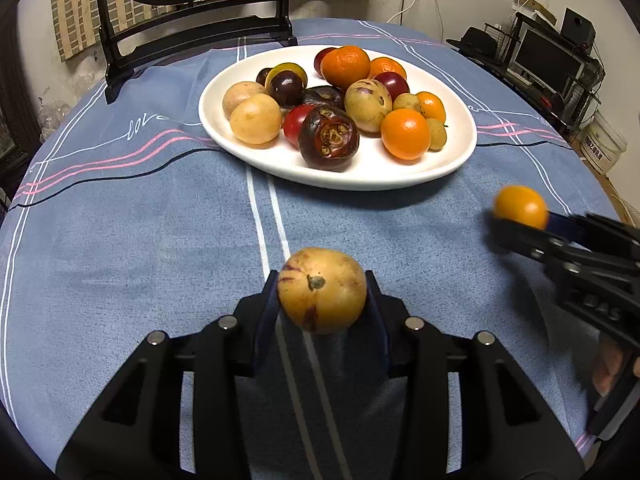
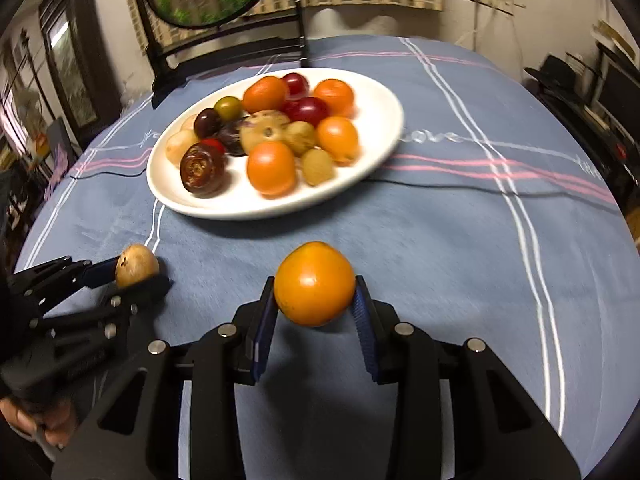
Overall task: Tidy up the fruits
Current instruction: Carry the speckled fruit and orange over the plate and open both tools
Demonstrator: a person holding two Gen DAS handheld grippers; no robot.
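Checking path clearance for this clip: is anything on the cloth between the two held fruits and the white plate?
Nothing visible. The left hand-held gripper holds a yellow fruit, the right hand-held gripper an orange fruit; only bare tablecloth lies before the plate.

**Plate ahead, one fruit in each gripper**

The plate (image 1: 448,160) sits on the tablecloth (image 1: 140,220) at the far middle, heaped with fruit. Behind it, at the table's far edge, stands a framed round screen (image 1: 192,20). Near me, my left gripper (image 1: 322,300) has a mottled fruit (image 1: 322,290) between its pads, above the cloth. To its right, my right gripper (image 2: 315,300) has a round citrus (image 2: 315,283) between its pads, also nearer than the plate. The two grippers are side by side, apart.
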